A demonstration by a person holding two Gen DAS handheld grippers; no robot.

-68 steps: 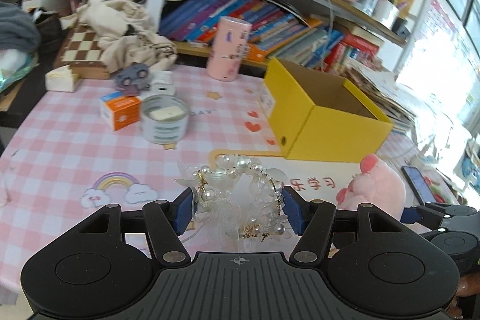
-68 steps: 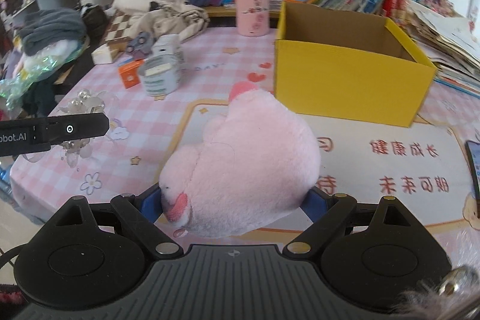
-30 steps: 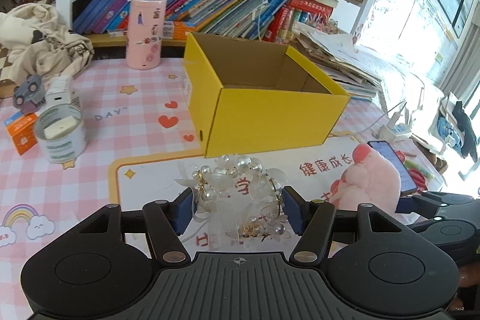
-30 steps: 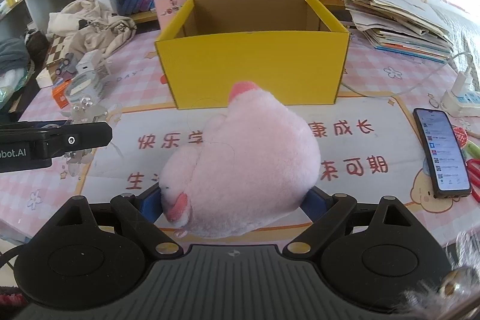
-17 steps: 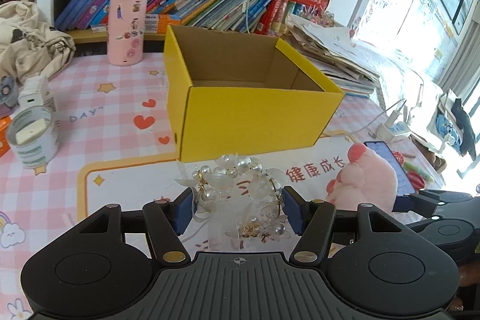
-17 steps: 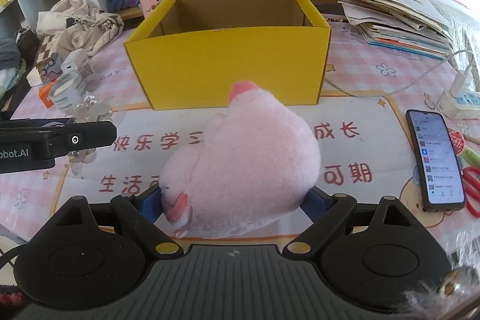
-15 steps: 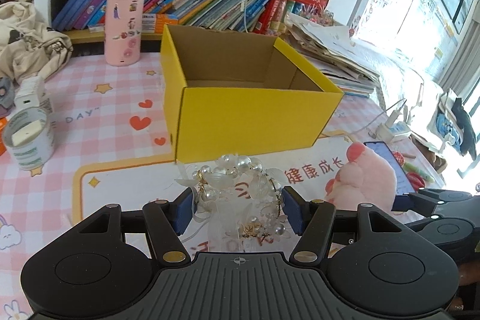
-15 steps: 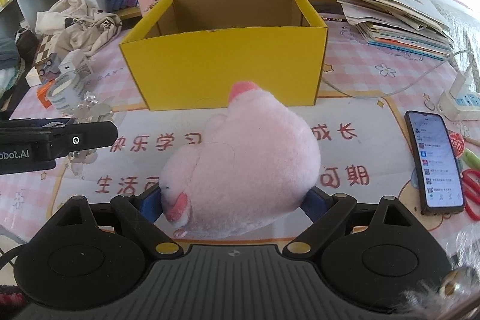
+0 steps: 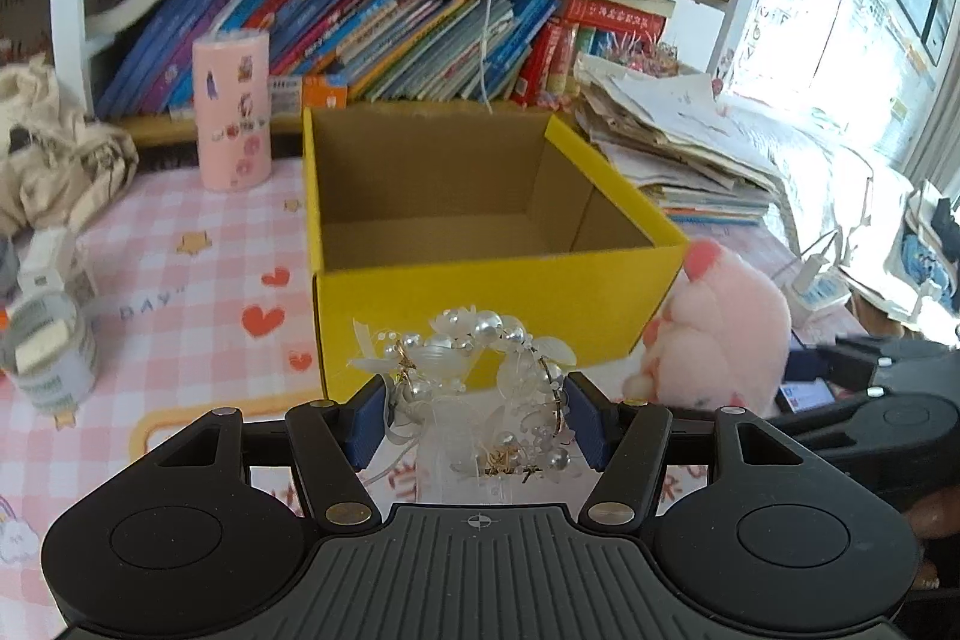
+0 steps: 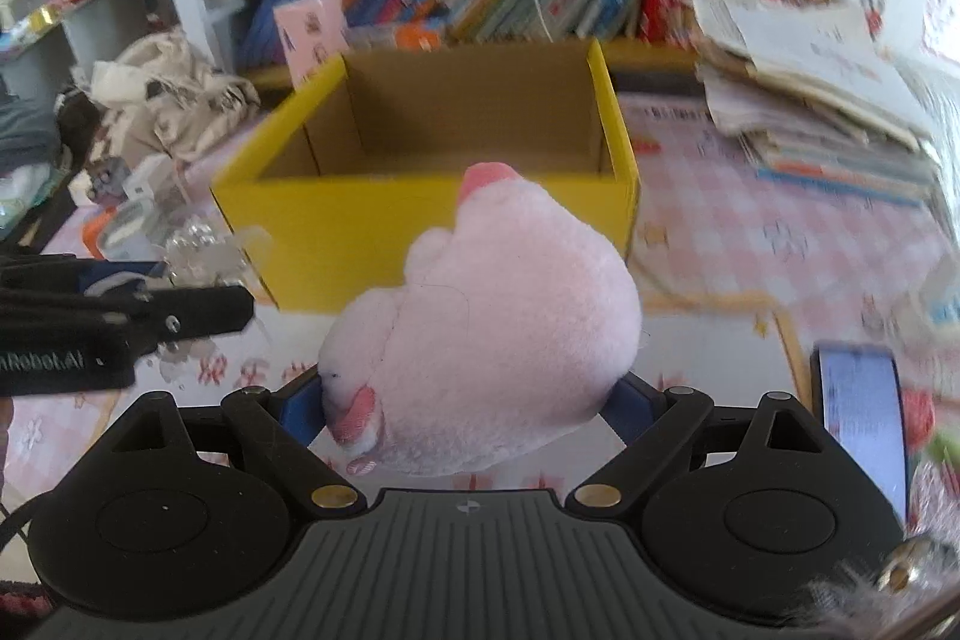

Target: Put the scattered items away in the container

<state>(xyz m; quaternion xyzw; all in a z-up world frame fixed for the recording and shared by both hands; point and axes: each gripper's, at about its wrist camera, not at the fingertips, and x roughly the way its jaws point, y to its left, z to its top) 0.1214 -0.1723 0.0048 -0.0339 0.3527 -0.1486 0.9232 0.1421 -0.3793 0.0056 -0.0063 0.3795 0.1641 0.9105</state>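
An open yellow cardboard box (image 9: 498,292) (image 10: 336,214) stands on the pink checked tablecloth, and the part of its brown inside that shows holds nothing. My left gripper (image 9: 474,421) is shut on a pearl and clear-bead hair wreath (image 9: 474,370), held just in front of the box's near wall. My right gripper (image 10: 474,400) is shut on a pink plush toy (image 10: 498,316) (image 9: 714,340), held close to the box's front right corner. The left gripper's side (image 10: 120,322) shows at the left of the right wrist view.
A pink cylinder (image 9: 231,109) stands left of the box. A roll of tape (image 9: 48,346) and small boxes lie at far left. A pile of papers (image 9: 678,160) sits right of the box, a phone (image 10: 858,406) at near right. Bookshelves rise behind.
Both grippers have moved closer to the yellow box with their loads still held; the box now looms larger and I see deeper into it. The right view is blurred by motion.
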